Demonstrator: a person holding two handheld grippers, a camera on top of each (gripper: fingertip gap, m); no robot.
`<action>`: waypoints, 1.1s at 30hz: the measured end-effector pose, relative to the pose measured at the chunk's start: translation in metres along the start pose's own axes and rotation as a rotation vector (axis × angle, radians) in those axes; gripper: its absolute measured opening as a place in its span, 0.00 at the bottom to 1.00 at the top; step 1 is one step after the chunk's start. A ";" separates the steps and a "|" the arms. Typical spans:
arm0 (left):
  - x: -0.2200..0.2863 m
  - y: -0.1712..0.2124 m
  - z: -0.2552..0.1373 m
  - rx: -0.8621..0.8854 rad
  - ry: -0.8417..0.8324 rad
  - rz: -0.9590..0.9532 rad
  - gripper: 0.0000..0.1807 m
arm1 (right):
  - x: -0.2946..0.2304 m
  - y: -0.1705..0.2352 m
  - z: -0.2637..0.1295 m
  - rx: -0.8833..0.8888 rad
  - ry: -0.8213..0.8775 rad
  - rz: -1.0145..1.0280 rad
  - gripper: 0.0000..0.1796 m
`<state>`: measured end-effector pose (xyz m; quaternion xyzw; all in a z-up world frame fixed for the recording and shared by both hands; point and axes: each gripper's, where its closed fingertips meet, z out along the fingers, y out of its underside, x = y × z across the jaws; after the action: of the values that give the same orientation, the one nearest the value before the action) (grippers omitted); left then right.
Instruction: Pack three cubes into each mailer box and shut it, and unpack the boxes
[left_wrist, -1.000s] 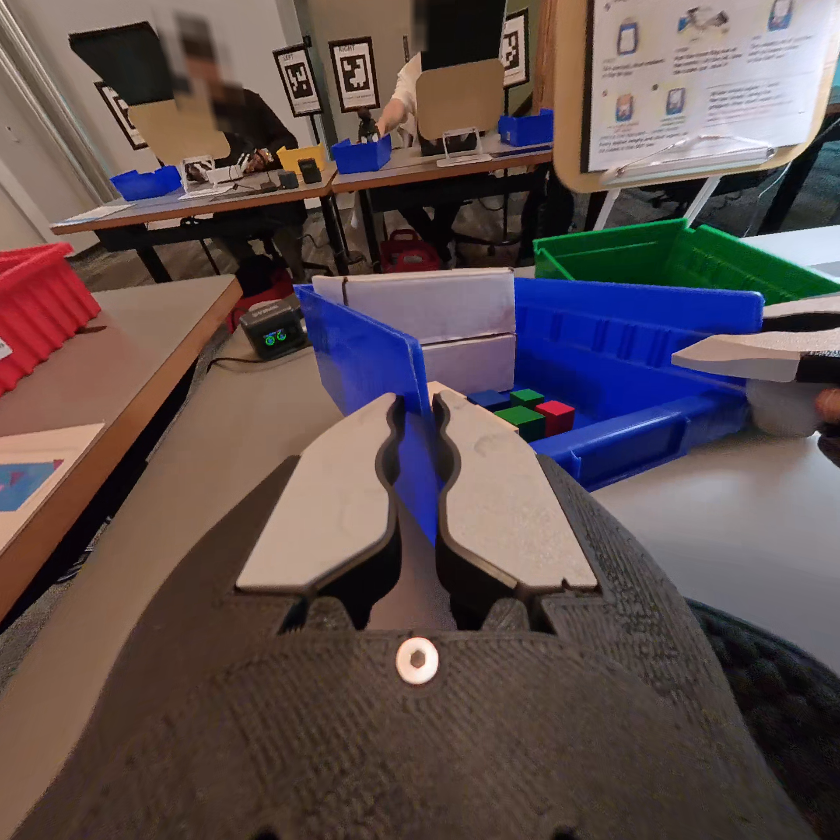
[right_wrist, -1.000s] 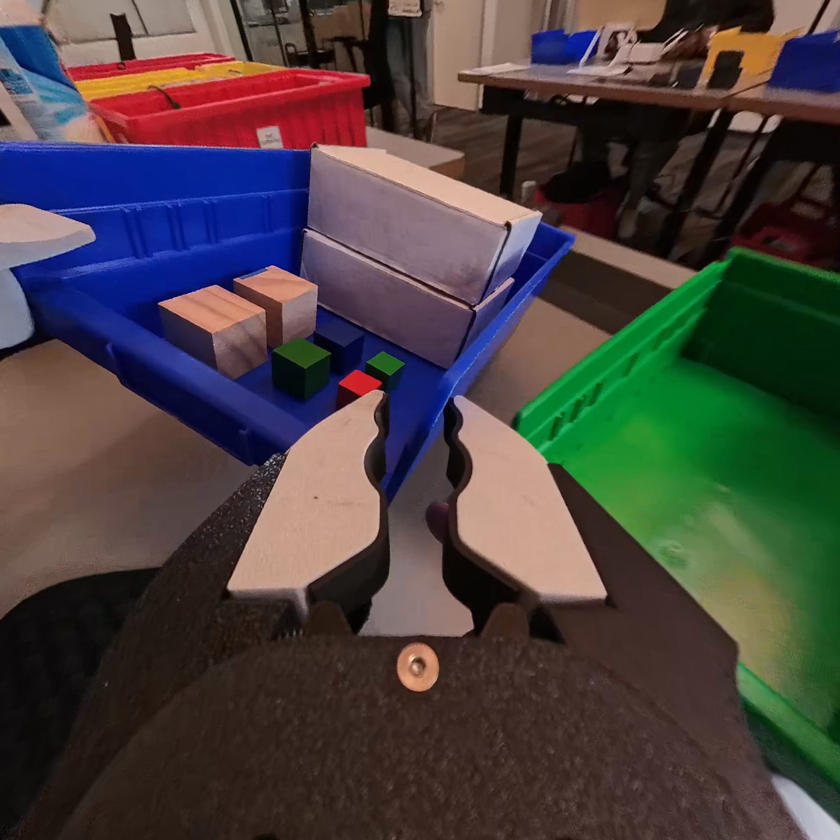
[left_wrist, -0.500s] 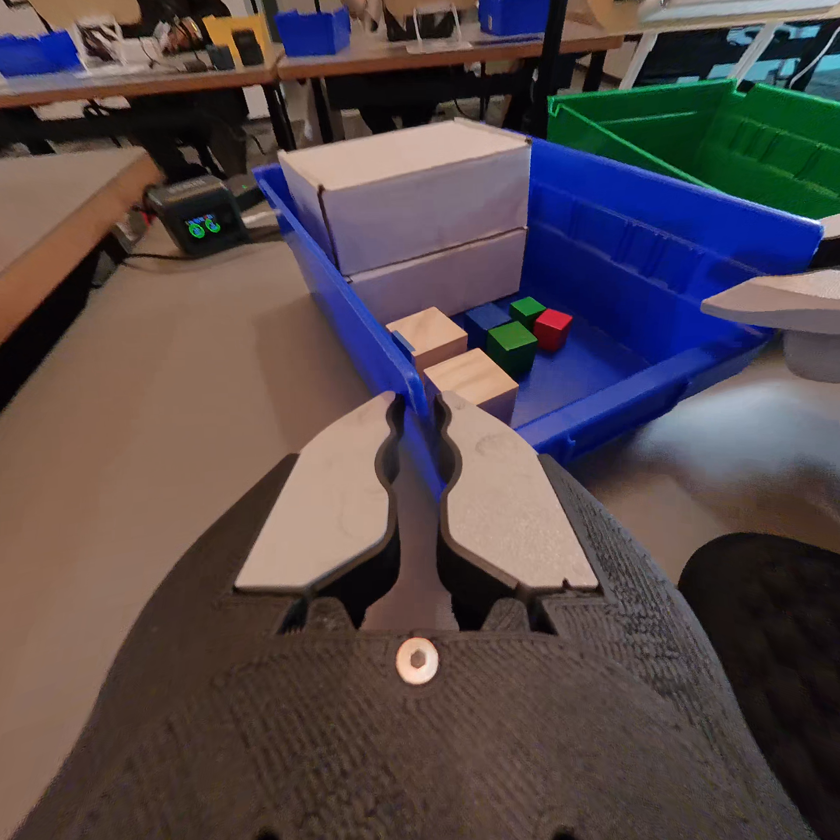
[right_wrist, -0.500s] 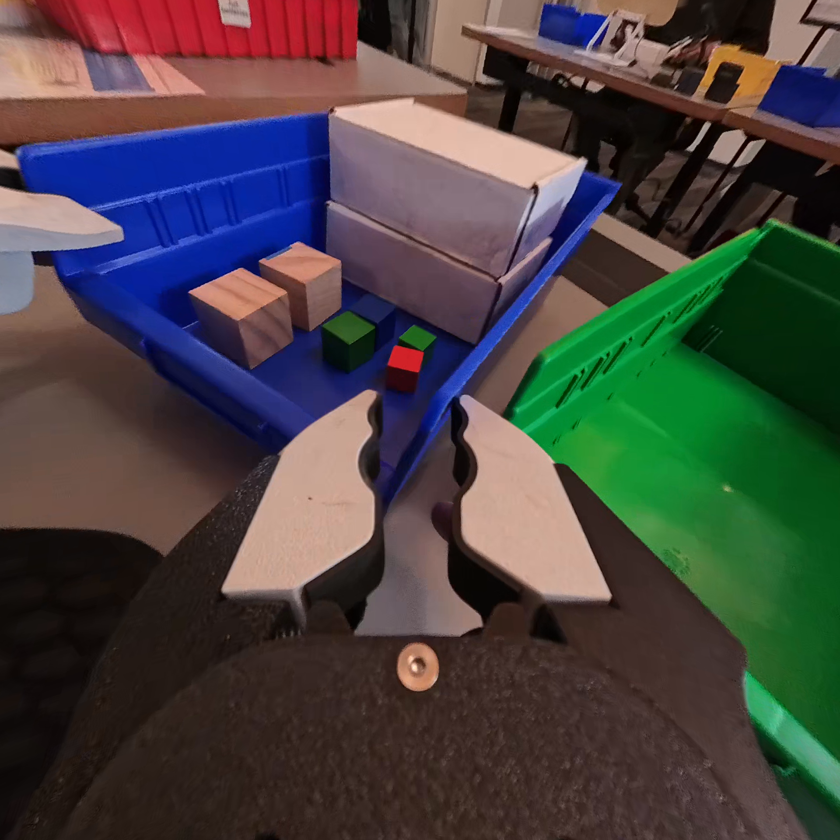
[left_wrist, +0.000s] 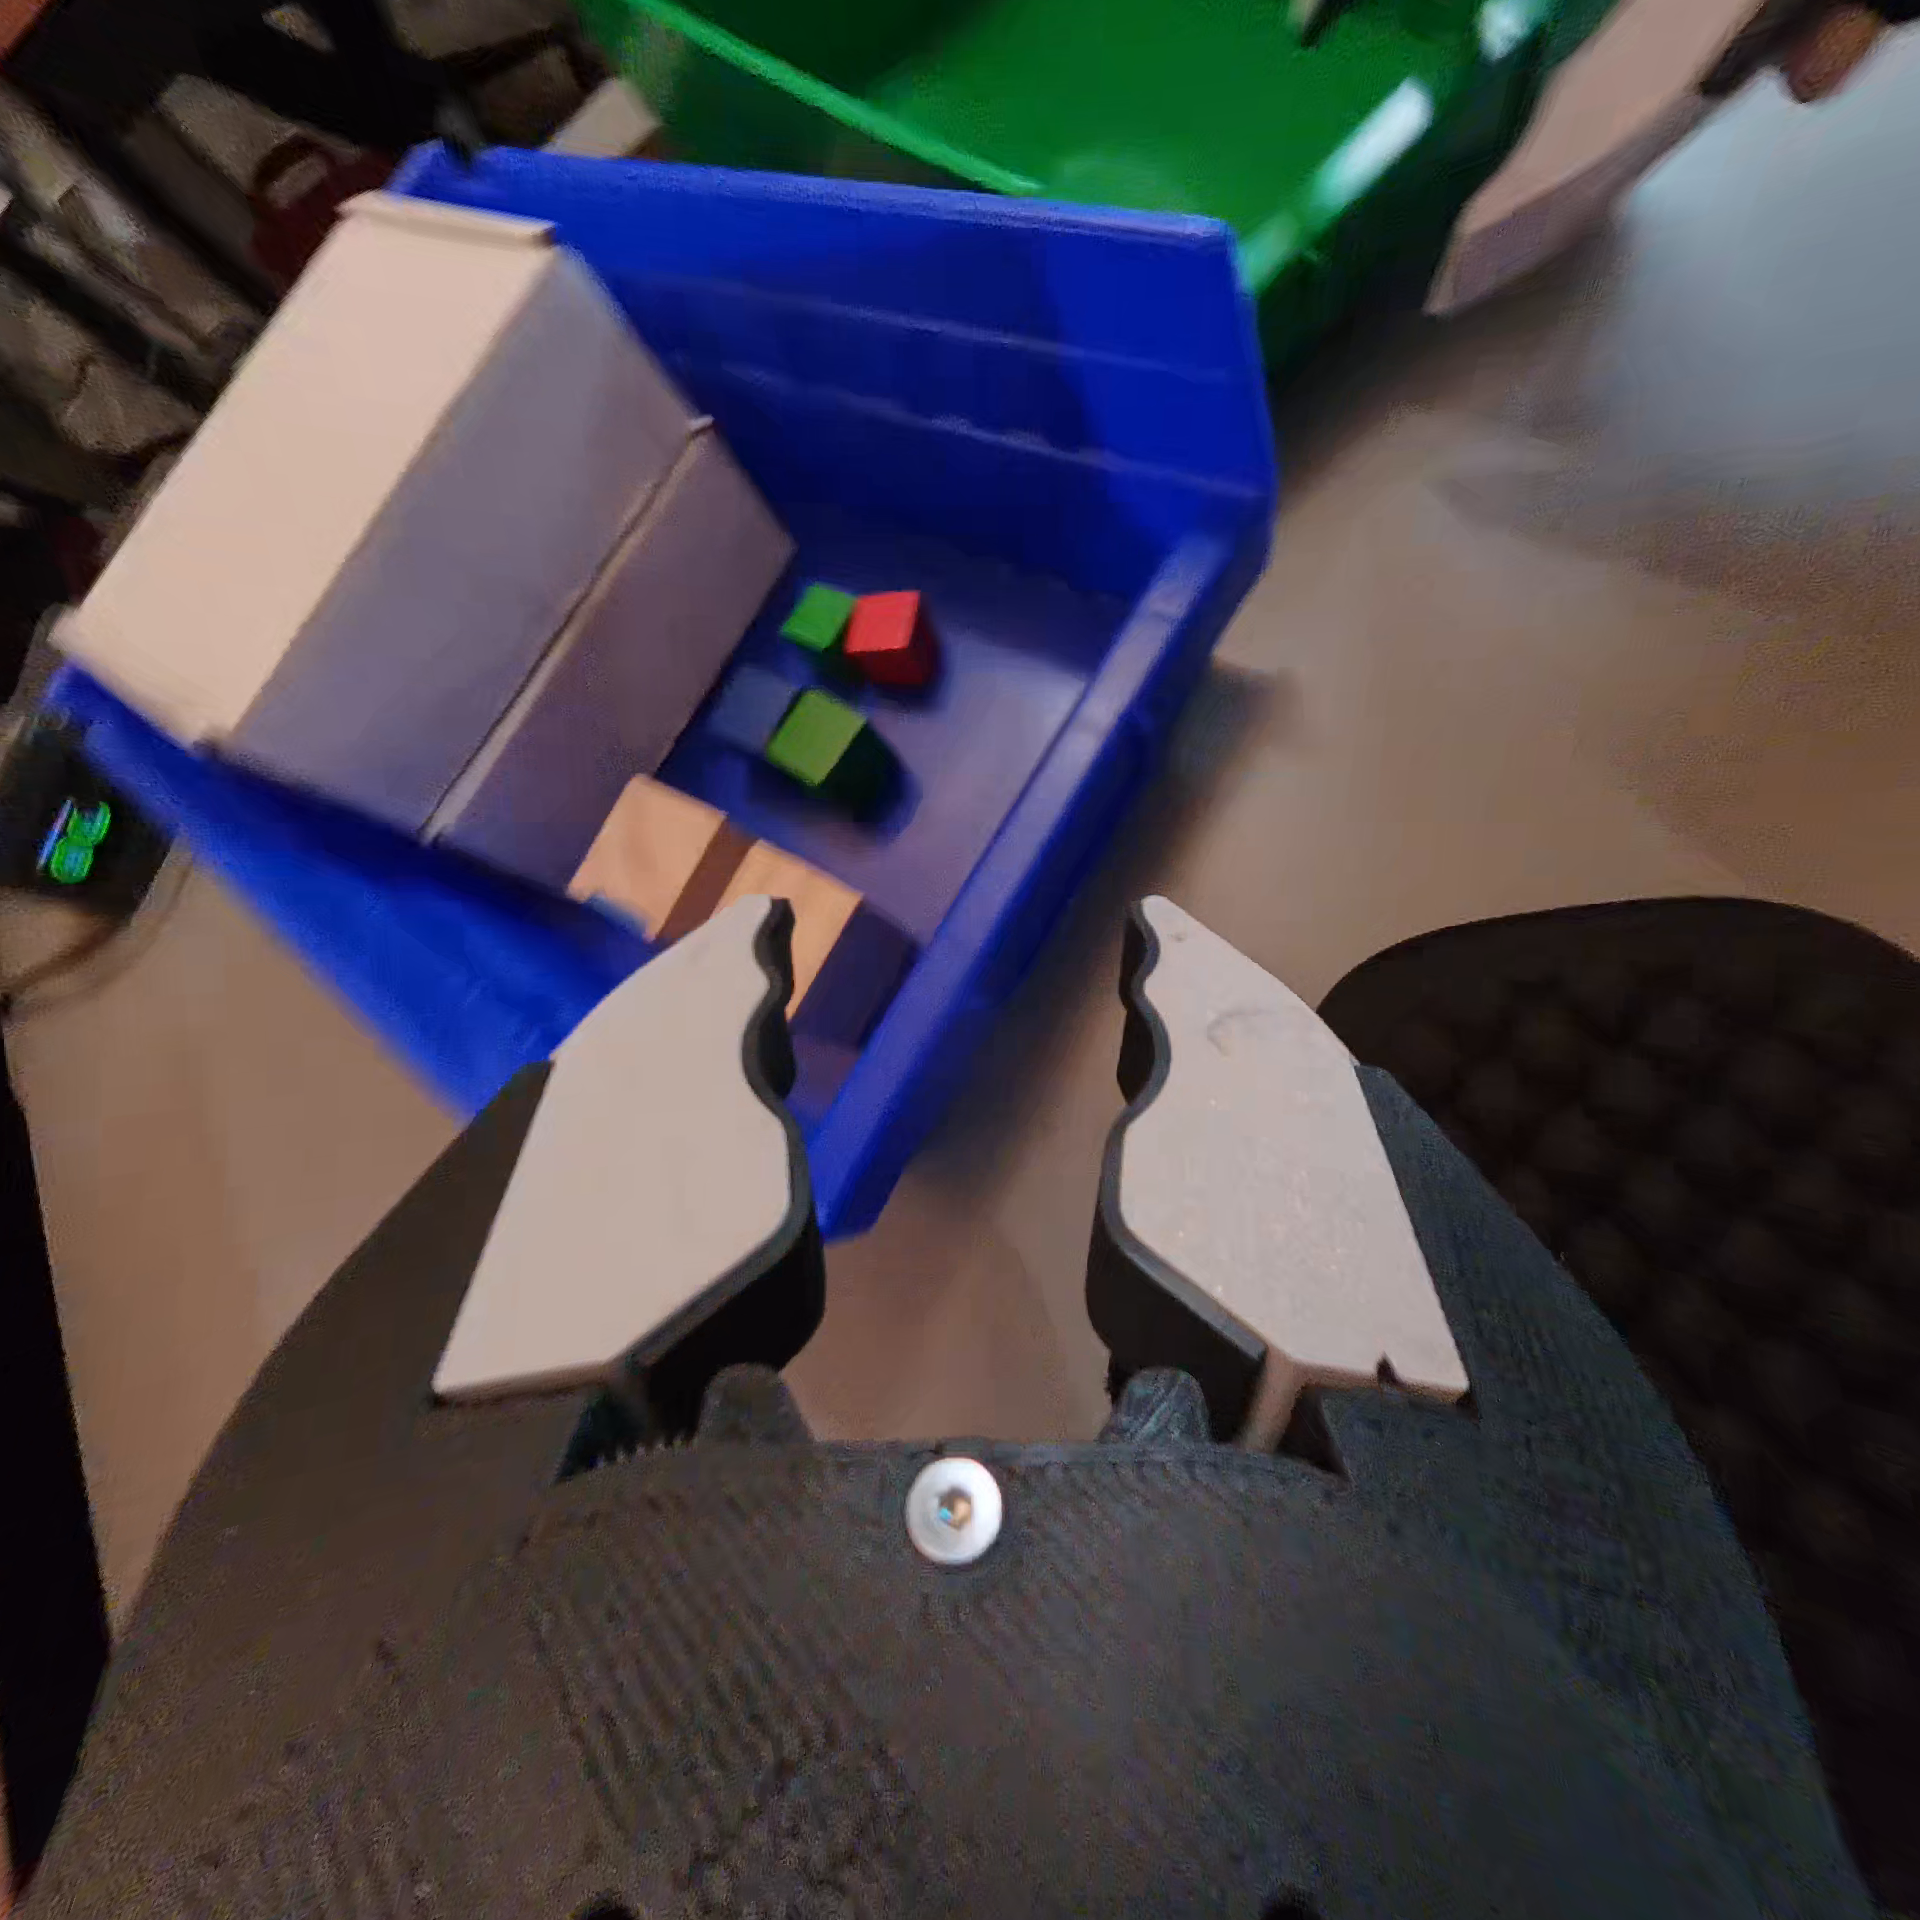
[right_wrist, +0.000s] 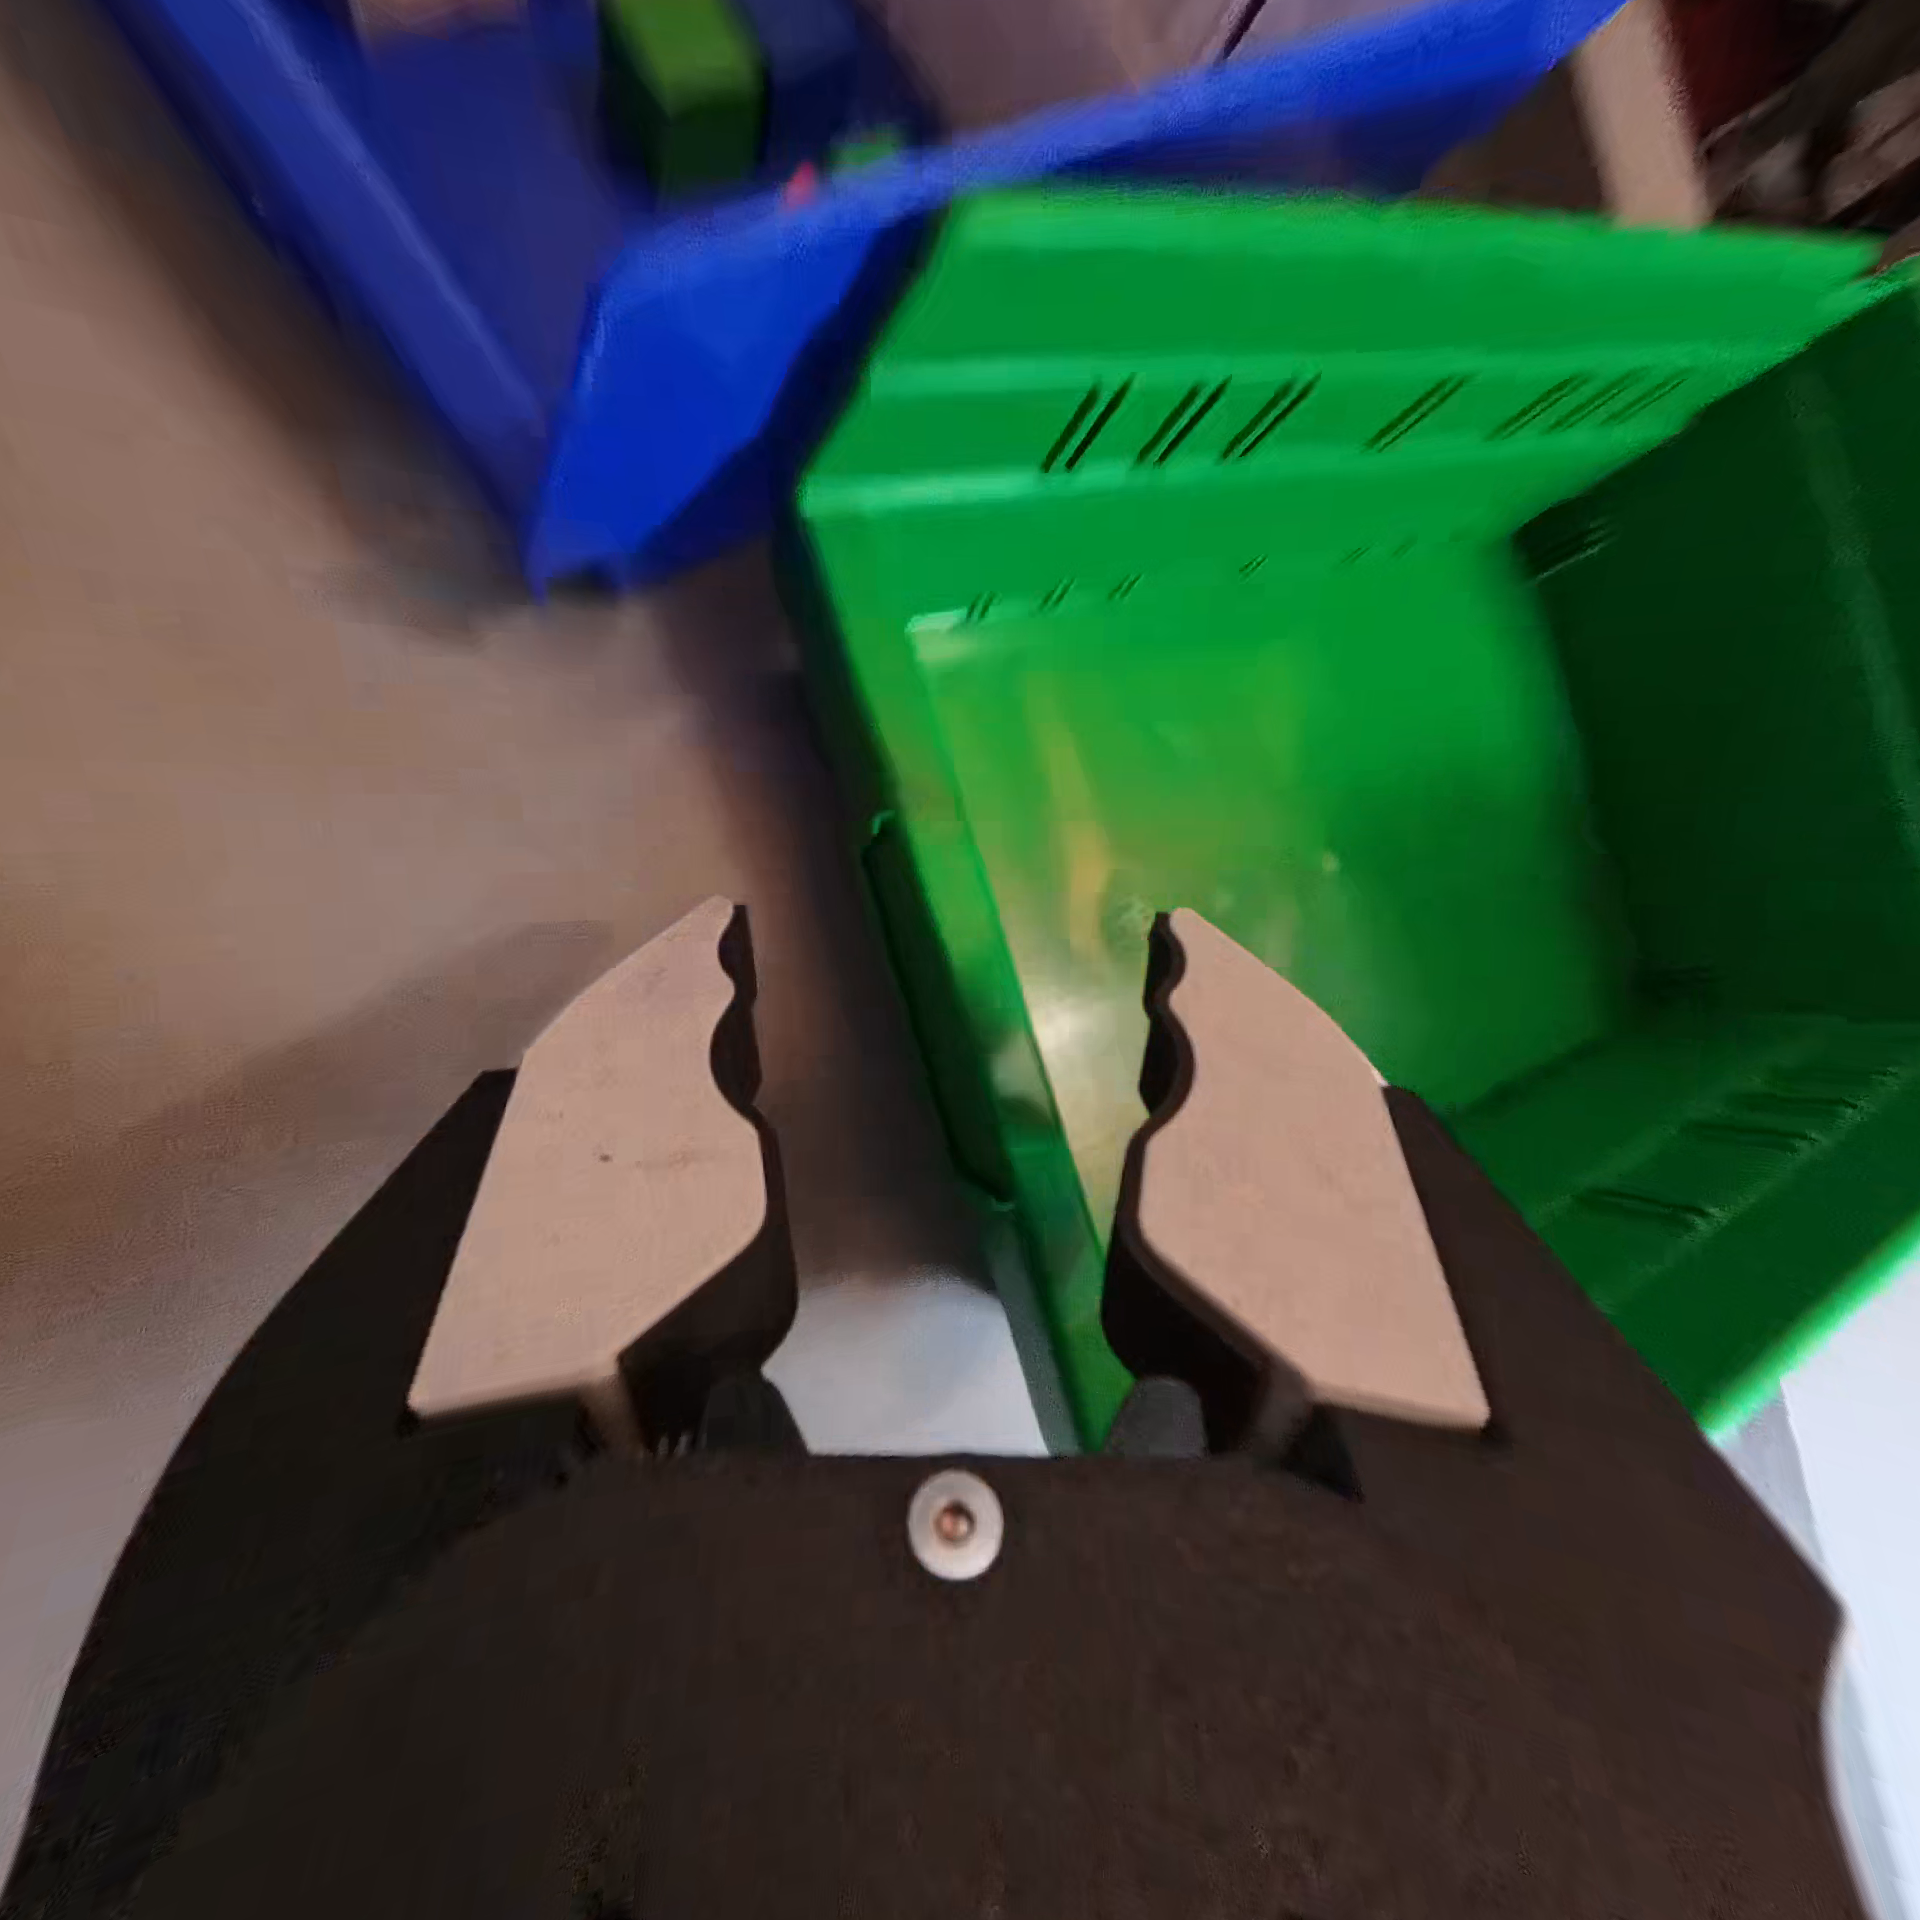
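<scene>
A blue bin (left_wrist: 1174, 665) on the grey table holds two shut white mailer boxes (left_wrist: 395, 499) stacked at its left. Beside them lie two wooden cubes (left_wrist: 675, 862), a red cube (left_wrist: 885, 636), two green cubes (left_wrist: 816, 736) and a dark blue cube (left_wrist: 750, 704). My left gripper (left_wrist: 956, 920) is open and empty, just above the bin's near corner. My right gripper (right_wrist: 948, 920) is open and empty, above the near wall of the green bin (right_wrist: 1299, 665). The blue bin (right_wrist: 727, 312) shows blurred at the top of the right wrist view.
The green bin (left_wrist: 1091, 94) stands behind the blue bin and holds nothing. A small black device with green lights (left_wrist: 73, 852) sits on the table to the left. A dark sleeve (left_wrist: 1662, 1195) is at the right. The right gripper (left_wrist: 1558, 156) shows far off at top right. To reach the dark blue cube (left_wrist: 750, 704) in a straight line is about 15 cm for my left fingers, about 20 cm for my right.
Both grippers have let go of the blue bin's corners and opened. Both have risen and tilted down; the right one has swung right, over the green bin. Both views are motion-blurred.
</scene>
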<state>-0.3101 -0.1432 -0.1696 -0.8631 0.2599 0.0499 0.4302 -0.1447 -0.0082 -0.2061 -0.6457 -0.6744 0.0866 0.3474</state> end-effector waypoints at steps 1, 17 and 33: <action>0.010 -0.003 0.011 -0.033 0.024 0.062 0.34 | -0.003 0.008 0.008 -0.043 -0.010 -0.036 0.40; 0.037 0.016 0.096 -0.346 0.168 0.361 0.18 | -0.016 0.090 -0.043 -0.064 0.072 -0.052 0.19; 0.038 0.004 0.109 -0.276 0.174 0.386 0.17 | 0.036 0.231 -0.126 -0.209 0.301 0.136 0.18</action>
<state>-0.2646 -0.0764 -0.2525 -0.8490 0.4466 0.0918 0.2670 0.1185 0.0184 -0.2302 -0.7282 -0.5748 -0.0584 0.3687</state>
